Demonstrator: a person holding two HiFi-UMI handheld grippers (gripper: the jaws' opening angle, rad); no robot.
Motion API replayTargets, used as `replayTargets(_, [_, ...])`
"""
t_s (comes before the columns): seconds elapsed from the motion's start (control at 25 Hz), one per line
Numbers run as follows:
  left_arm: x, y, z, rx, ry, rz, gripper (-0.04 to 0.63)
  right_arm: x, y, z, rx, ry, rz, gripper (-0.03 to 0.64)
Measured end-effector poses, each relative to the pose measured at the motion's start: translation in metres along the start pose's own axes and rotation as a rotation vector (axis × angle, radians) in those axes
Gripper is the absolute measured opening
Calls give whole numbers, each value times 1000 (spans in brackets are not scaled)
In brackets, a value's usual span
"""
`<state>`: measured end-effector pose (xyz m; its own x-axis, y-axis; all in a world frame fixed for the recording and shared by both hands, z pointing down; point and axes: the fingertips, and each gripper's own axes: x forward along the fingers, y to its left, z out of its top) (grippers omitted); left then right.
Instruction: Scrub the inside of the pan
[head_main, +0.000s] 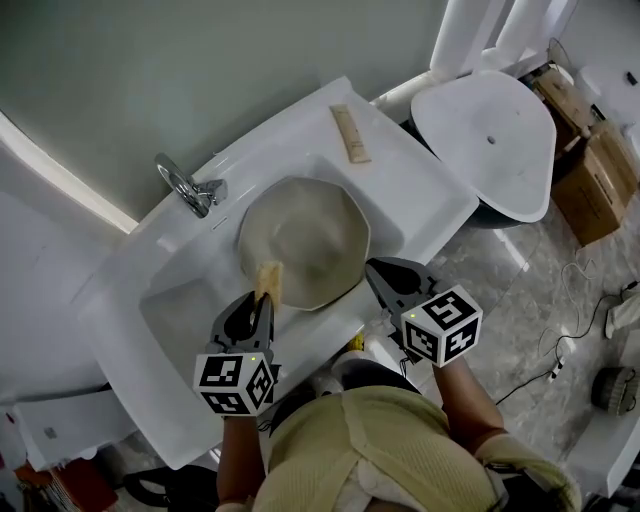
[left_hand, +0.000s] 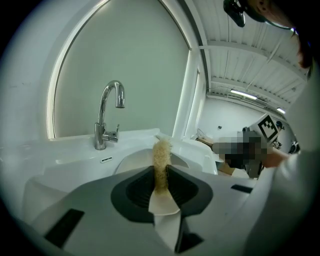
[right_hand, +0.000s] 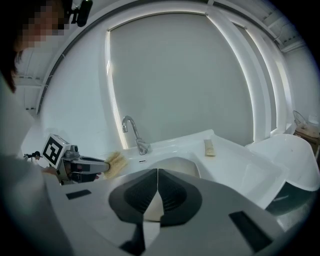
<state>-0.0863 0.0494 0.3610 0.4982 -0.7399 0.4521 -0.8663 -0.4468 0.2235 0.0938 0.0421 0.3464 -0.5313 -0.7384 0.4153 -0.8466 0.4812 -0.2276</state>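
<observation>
Pan (head_main: 305, 240) lies in sink (head_main: 420, 195), unheld. Your left gripper (head_main: 262, 300) clamps sponge (head_main: 268, 275) at pan's near rim. Right gripper (head_main: 383, 278) closed, empty, beside rim. Risk: your scrubbing pressure slides or tips unsteadied pan; sponge may twist out.

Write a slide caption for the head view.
Left hand-held gripper holds a scrubber at the pan; right hand-held gripper beside it.
</observation>
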Motion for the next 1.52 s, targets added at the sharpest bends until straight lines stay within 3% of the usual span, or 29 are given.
replayTargets(0.52, [69, -1, 22, -8, 11, 100, 120, 39, -56, 24, -65, 51, 127, 28])
replayTargets(0.84, [111, 14, 20, -35, 56, 154, 120, 74, -63, 23, -63, 97, 211, 28])
replayTargets(1.52, [178, 55, 0, -126, 132, 141, 120, 136, -75, 18, -58, 151, 187, 28])
